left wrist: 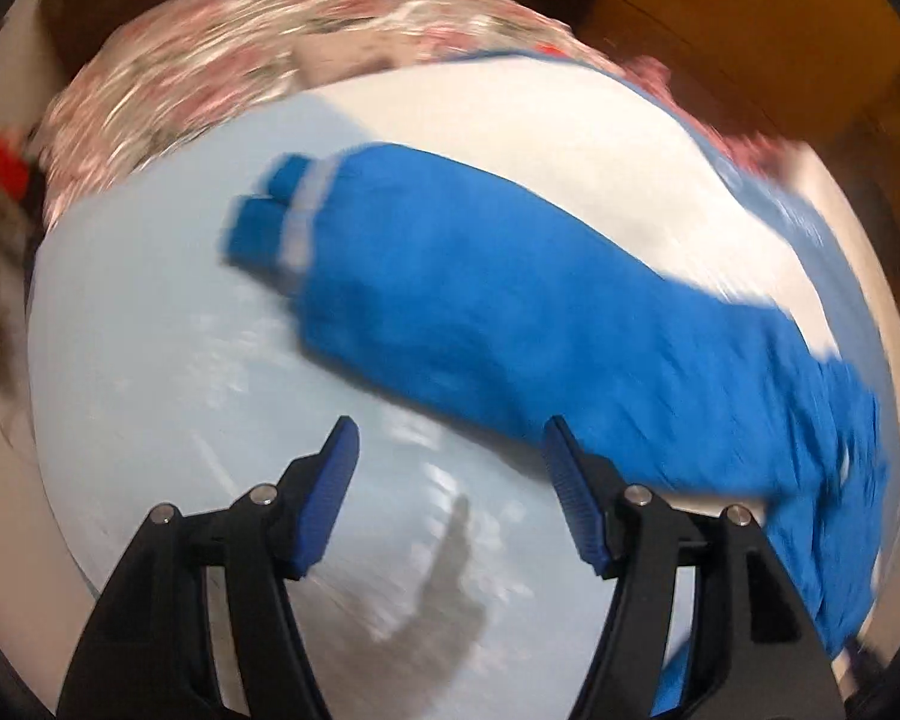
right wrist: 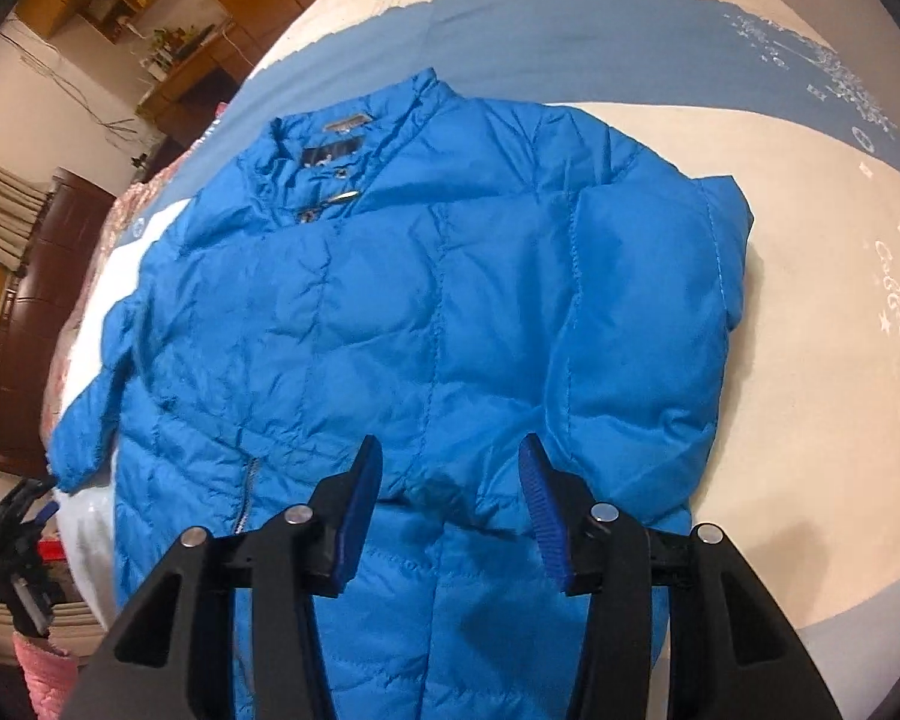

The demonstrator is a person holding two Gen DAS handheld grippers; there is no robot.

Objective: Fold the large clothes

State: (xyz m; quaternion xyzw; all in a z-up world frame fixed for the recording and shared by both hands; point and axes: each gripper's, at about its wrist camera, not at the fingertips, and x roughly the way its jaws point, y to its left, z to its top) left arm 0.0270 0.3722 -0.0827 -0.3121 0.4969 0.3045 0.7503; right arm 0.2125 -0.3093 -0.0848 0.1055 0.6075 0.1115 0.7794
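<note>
**Jaws Parted Over a Half-Folded Jacket**

Both pairs of jaws stand apart with nothing between them. The left gripper (left wrist: 450,450) hangs over pale bedding beside the outstretched sleeve (left wrist: 450,276), its view blurred. The right gripper (right wrist: 450,468) hovers just above the bright blue quilted puffer jacket (right wrist: 390,312), which lies front-up on the blue-and-cream bedsheet (right wrist: 840,360), collar away and one sleeve already folded across the chest. The next fold likely wants the loose sleeve's cuff (left wrist: 270,222) pinched cleanly and drawn flat across the body, avoiding trapped air.
</note>
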